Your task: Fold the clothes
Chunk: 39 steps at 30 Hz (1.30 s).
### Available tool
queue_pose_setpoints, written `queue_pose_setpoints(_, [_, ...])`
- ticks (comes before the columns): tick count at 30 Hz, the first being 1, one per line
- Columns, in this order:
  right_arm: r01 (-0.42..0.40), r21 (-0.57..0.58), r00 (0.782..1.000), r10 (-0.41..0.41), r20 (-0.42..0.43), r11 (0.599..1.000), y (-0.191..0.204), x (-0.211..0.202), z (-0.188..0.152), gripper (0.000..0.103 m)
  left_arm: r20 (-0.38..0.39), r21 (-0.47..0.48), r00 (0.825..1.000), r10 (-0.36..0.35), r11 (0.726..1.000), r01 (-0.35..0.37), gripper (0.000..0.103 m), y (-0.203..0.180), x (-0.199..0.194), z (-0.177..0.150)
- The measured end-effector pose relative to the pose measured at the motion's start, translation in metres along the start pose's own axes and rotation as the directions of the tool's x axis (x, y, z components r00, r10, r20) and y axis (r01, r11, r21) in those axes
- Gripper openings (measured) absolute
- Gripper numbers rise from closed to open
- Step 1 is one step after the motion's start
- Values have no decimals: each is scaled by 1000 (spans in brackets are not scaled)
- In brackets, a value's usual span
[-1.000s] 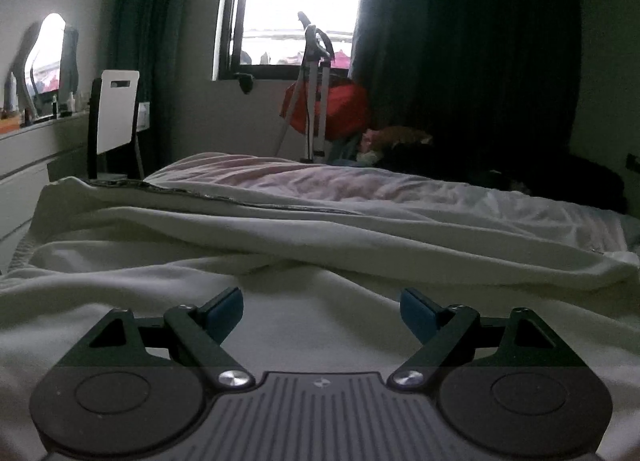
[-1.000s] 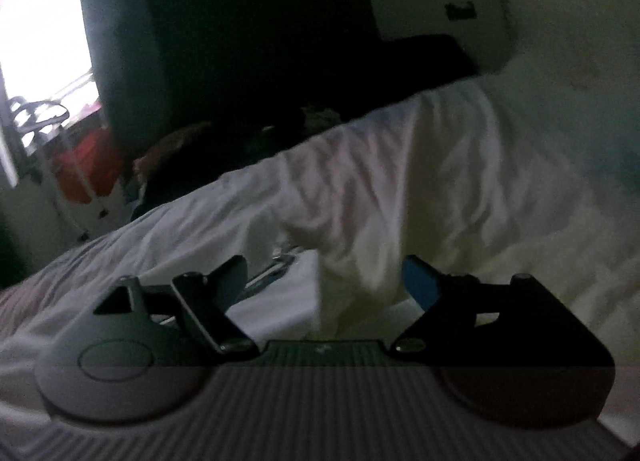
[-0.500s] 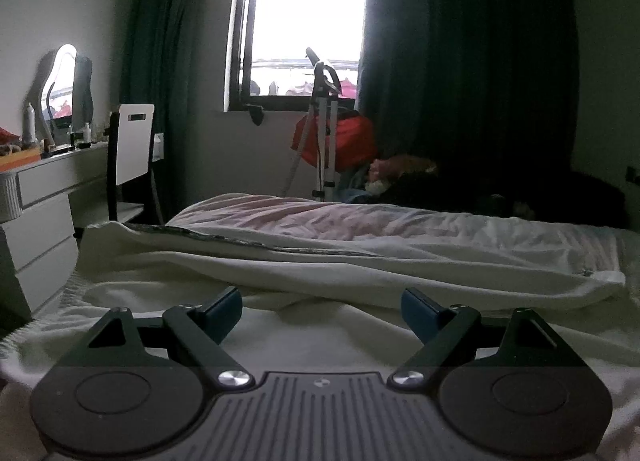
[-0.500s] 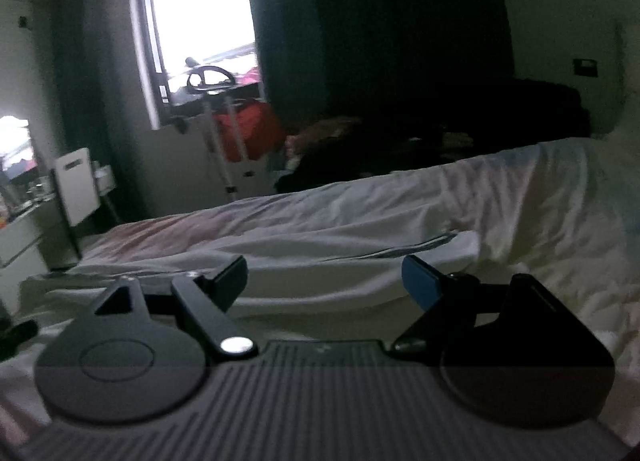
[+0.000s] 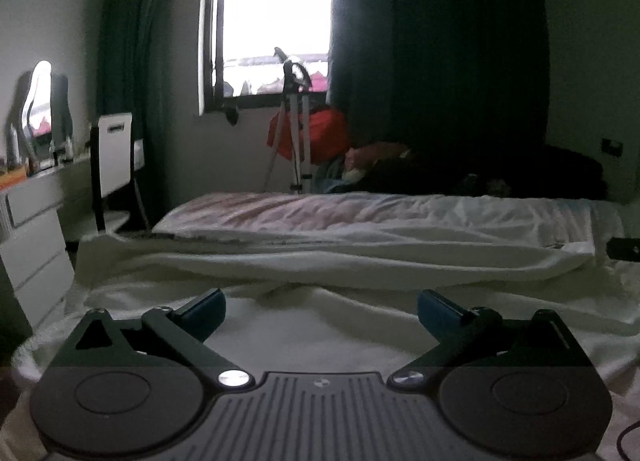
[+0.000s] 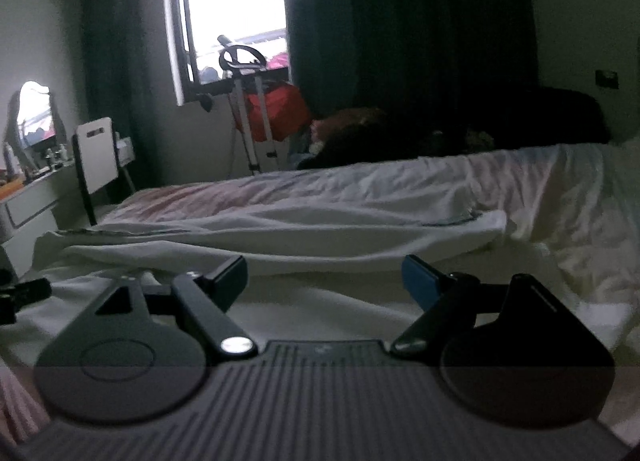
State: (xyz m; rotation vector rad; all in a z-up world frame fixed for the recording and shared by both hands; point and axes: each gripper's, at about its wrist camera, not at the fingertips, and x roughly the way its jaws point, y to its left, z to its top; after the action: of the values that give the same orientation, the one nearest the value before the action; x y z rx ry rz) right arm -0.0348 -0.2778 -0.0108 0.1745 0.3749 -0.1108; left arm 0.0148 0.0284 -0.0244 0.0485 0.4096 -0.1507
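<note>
Grippers spread above a cream garment on the bed

Cream fabric (image 5: 320, 325), the garment to be folded, lies spread flat across the near side of the bed (image 5: 400, 213), with a long folded ridge running across it from left to right. Beyond the ridge lies a paler, faintly pink sheet (image 5: 280, 209), wrinkled.

The left gripper (image 5: 321, 307) hangs low over the near part of the cream fabric, its two blue-padded fingers (image 5: 204, 307) spread wide with nothing between them. Whether the fingers touch the cloth cannot be told.

The right gripper (image 6: 325, 277) sits likewise over the same cream fabric (image 6: 320, 301), jaws held wide apart and holding nothing. At the far left edge of its view a dark part of the other gripper shows.

Behind the bed stand a bright window (image 5: 276, 17), dark curtains (image 5: 460, 61), a metal stand (image 5: 298, 133) with a red bag (image 5: 328, 133) hanging on it, a white chair (image 5: 116, 149), and a dresser (image 5: 32, 213) with a mirror (image 5: 38, 101). A dark heap (image 6: 520, 117) lies at the far side of the bed
</note>
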Motion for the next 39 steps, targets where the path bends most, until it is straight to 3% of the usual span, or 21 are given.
queue_pose_setpoints(9, [40, 22, 998, -39, -51, 999, -5, 10, -5, 86, -155, -135, 987, 52, 988, -73, 103, 38, 32, -9])
queue_pose_setpoints(15, [38, 23, 997, -37, -61, 999, -5, 9, -6, 86, -265, -260, 961, 83, 953, -154, 103, 76, 40, -15])
queue_pose_setpoints(18, [36, 33, 997, -33, -69, 999, -6, 10, -5, 86, -309, -349, 948, 79, 918, -190, 103, 100, 39, -19])
queue_pose_setpoints(24, [30, 48, 996, -25, -85, 998, -10, 11, -6, 86, -432, -448, 900, 54, 853, -267, 103, 149, 44, -19])
queue_pose_setpoints(31, [25, 59, 995, -19, -101, 998, -11, 16, -7, 86, -550, -485, 827, 112, 764, -426, 103, 222, 38, -25])
queue_pose_setpoints(34, [23, 53, 994, -17, -108, 998, -9, 18, -7, 86, -564, -516, 816, 129, 716, -470, 103, 245, 35, -37])
queue_pose_setpoints(38, [18, 43, 993, -13, -117, 999, -6, 20, -9, 86, -563, -593, 823, 73, 658, -464, 102, 258, 39, -60])
queue_pose_setpoints(39, [18, 41, 993, -13, -120, 999, -5, 20, -9, 86, -550, -612, 833, 63, 648, -454, 102, 259, 39, -60])
